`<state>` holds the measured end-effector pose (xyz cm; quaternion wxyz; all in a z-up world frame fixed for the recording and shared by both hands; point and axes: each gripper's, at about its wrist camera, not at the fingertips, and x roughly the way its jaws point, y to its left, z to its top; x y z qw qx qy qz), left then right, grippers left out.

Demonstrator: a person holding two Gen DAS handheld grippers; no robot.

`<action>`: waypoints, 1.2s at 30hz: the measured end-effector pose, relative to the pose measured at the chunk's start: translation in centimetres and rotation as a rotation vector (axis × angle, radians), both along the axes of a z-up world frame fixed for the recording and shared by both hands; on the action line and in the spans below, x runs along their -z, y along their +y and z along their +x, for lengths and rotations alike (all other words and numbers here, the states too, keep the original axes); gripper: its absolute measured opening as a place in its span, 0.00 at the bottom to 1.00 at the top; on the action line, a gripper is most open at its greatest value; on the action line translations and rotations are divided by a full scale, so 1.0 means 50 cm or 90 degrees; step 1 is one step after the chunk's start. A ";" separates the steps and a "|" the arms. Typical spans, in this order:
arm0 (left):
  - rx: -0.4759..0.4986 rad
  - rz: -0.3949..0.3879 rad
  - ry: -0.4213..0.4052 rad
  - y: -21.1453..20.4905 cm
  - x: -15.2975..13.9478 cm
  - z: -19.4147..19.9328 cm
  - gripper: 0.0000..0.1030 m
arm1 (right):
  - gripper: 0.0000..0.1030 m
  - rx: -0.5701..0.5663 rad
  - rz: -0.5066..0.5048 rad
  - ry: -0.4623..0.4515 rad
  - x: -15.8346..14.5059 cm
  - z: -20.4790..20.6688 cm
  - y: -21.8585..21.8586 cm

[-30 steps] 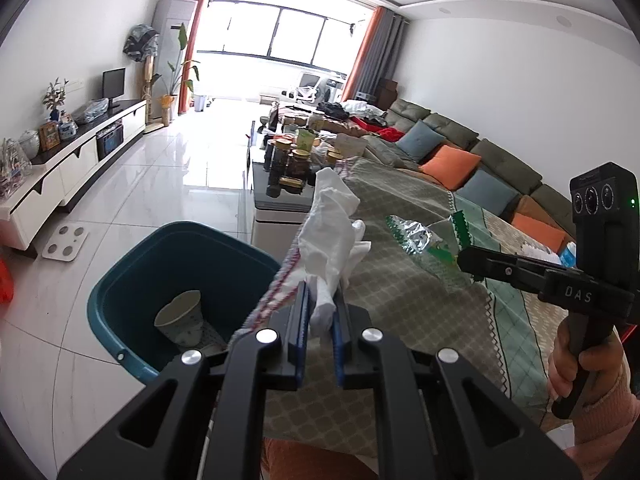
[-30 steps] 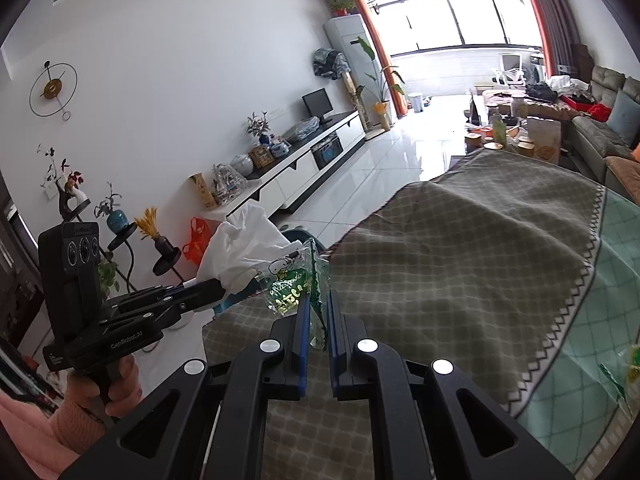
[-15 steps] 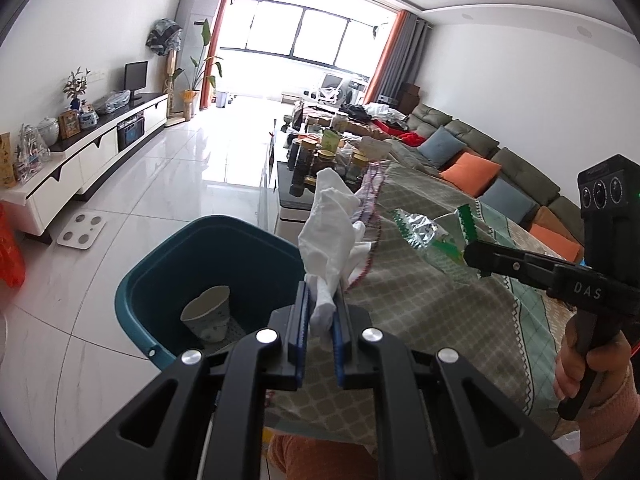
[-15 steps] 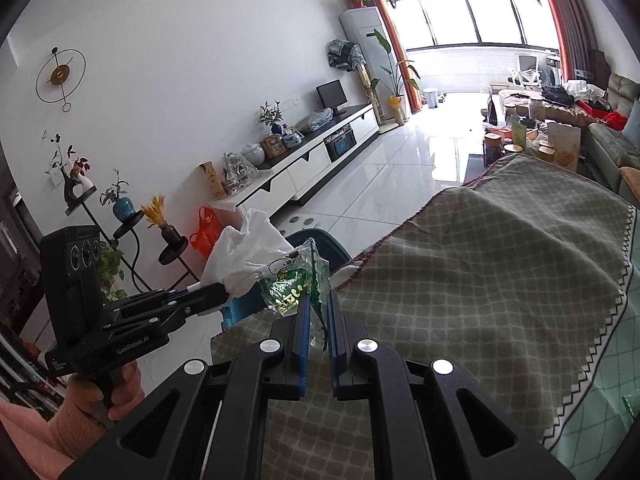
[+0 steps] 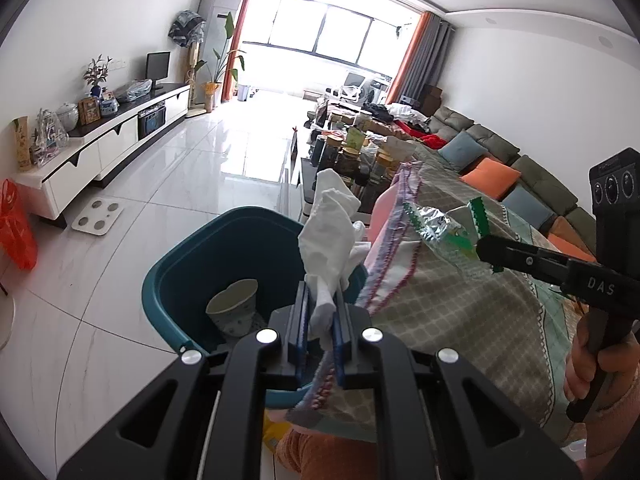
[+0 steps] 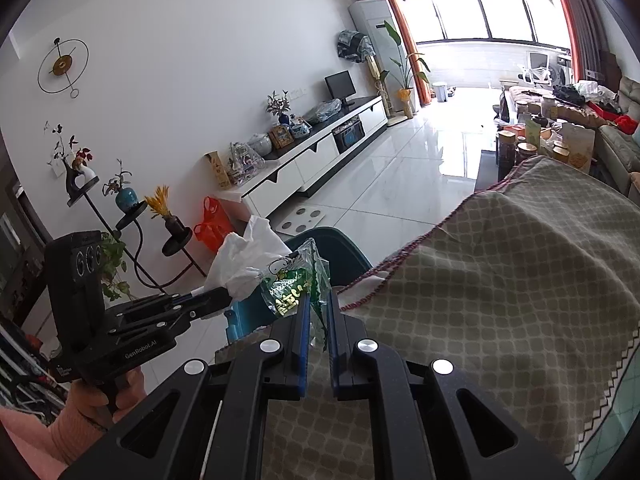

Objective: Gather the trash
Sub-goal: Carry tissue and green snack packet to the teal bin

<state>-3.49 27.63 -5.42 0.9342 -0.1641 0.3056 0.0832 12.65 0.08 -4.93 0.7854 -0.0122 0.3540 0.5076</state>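
Observation:
My left gripper (image 5: 320, 298) is shut on a crumpled white tissue (image 5: 330, 232), which sticks up above the near rim of a teal bin (image 5: 176, 276) on the floor. A paper cup (image 5: 234, 312) lies inside the bin. My right gripper (image 6: 318, 300) is shut on a green and silver snack wrapper (image 6: 294, 280); in the left wrist view that wrapper (image 5: 440, 230) hangs over the tablecloth, to the right of the bin. In the right wrist view the left gripper (image 6: 224, 298) carries the tissue (image 6: 246, 260) beside the bin's rim (image 6: 340, 244).
A table under a checked cloth (image 5: 460, 312) meets the bin's right side. Behind it a low table crowded with jars (image 5: 348, 152) and a long sofa (image 5: 512, 176). A white TV cabinet (image 5: 108, 148), a bathroom scale (image 5: 98, 220) and an orange bag (image 5: 16, 228) lie along the left.
Both grippers have carried their trash toward the bin; it now fills more of the left wrist view, with the tissue over its near rim. Neither grip has altered.

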 end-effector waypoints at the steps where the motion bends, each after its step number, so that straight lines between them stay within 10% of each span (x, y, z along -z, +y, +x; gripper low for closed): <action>1: -0.003 0.000 0.001 0.003 0.001 0.001 0.11 | 0.08 -0.001 -0.001 0.000 0.000 0.003 0.002; 36: -0.062 -0.010 0.049 0.044 0.047 0.024 0.11 | 0.08 -0.020 -0.057 0.017 0.045 0.027 0.143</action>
